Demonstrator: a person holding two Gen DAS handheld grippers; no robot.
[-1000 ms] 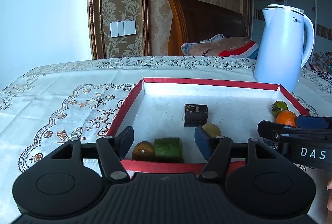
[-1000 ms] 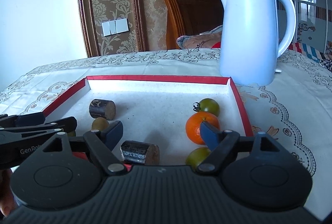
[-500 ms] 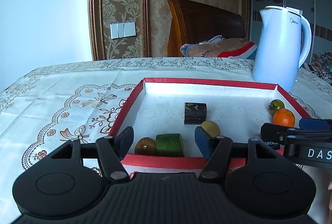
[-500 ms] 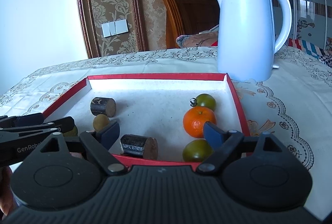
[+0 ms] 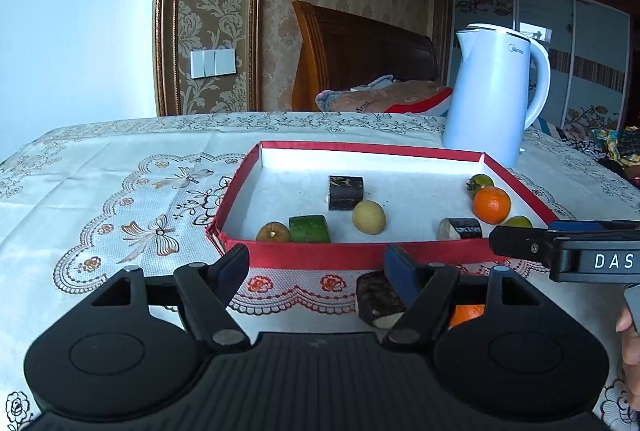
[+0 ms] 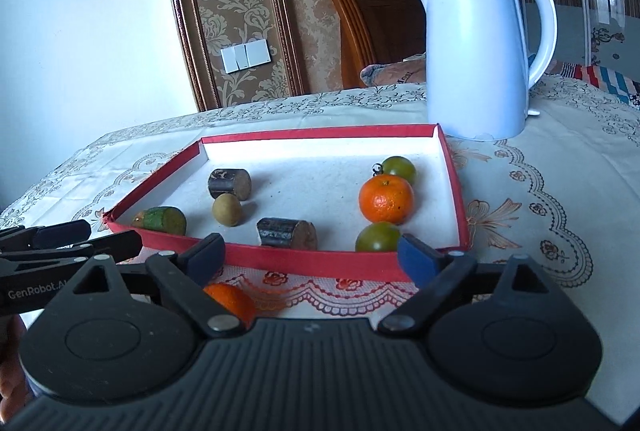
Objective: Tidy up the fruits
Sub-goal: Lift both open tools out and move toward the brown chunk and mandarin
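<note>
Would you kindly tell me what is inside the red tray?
The red tray holds two dark cylinders, a green one, an orange, two green tomatoes, a yellowish fruit and a brown one; the near wall hides their bases.

The left tool (image 5: pixel 318 269), just opened wider, hangs empty before the red tray (image 5: pixel 360 254).

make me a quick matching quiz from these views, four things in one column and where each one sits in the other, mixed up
Things:
1. white electric kettle
2. round orange tangerine between two green tomatoes
3. cut green cucumber piece
4. dark bark-covered log piece by the left claw

Places:
A. in the red-edged tray, near its left front corner
B. on the tablecloth, in front of the tray
C. on the tablecloth, behind the tray's far right corner
D. in the tray, on its right side

Pairs: 1-C, 2-D, 3-A, 4-B
</note>
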